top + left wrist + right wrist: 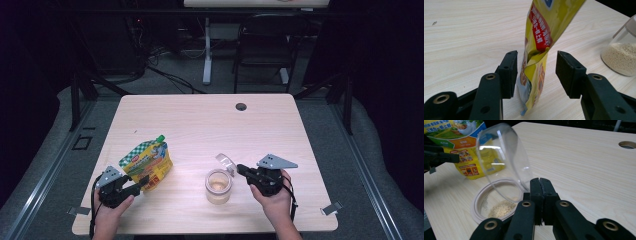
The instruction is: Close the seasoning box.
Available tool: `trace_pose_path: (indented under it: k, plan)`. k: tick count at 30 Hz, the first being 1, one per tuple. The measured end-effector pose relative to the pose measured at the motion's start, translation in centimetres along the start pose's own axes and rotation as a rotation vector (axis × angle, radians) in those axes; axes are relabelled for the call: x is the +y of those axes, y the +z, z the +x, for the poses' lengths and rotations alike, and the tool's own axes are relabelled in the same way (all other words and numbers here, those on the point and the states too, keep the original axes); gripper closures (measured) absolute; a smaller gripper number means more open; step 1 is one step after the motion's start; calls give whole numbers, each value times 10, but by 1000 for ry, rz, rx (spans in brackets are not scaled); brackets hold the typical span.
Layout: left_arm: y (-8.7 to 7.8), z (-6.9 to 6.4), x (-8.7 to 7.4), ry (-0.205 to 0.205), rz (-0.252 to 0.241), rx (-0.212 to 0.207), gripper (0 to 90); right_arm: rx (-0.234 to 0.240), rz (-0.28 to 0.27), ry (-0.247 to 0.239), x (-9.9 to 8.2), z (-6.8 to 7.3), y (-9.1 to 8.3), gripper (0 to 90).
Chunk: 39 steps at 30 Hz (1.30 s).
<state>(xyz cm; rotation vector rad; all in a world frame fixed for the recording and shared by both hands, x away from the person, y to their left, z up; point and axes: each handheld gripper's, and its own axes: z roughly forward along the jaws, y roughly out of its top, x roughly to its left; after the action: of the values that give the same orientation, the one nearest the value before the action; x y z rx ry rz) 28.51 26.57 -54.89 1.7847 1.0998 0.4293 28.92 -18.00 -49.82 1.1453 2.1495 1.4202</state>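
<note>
A yellow pouch (147, 162) with a green cap (160, 138) stands at the table's left front. My left gripper (145, 181) is at its lower corner. In the left gripper view the pouch's edge (541, 37) stands between the open jaws of this gripper (536, 62), with a gap at the right pad. A glass jar (219, 187) with pale granules at its bottom sits in the front middle. Its clear lid (504, 165) is tipped up over the rim (477, 200). My right gripper (540, 181) is shut on the lid's edge.
A round cable hole (241, 106) lies near the table's far edge. A black chair (265, 40) and a desk leg stand beyond the table. A metal clip (331, 208) sits at the front right edge. Bare wood stretches behind the jar and pouch.
</note>
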Motion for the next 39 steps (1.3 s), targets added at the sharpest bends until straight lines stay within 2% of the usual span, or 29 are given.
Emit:
trace_pose_path:
  k: [6, 18, 28, 34, 36, 39]
  plan:
    - [-1, 1, 0, -1, -2, 0, 523, 19, 17, -52, -1, 12, 6, 890]
    - [-2, 0, 0, -1, -13, 0, 508, 34, 30, -62, -3, 17, 8, 880]
    - [-6, -4, 3, 2, -22, -2, 507, 35, 16, -62, -1, 18, 4, 872]
    - [-9, -7, 5, -20, -47, 1, 472, 42, 10, -66, 0, 21, 3, 858]
    - [-11, -7, 5, -23, -61, 0, 455, 46, 11, -70, 1, 22, 2, 828]
    - [-13, -8, 7, -35, -74, -4, 429, 55, -7, -68, 3, 23, 0, 670]
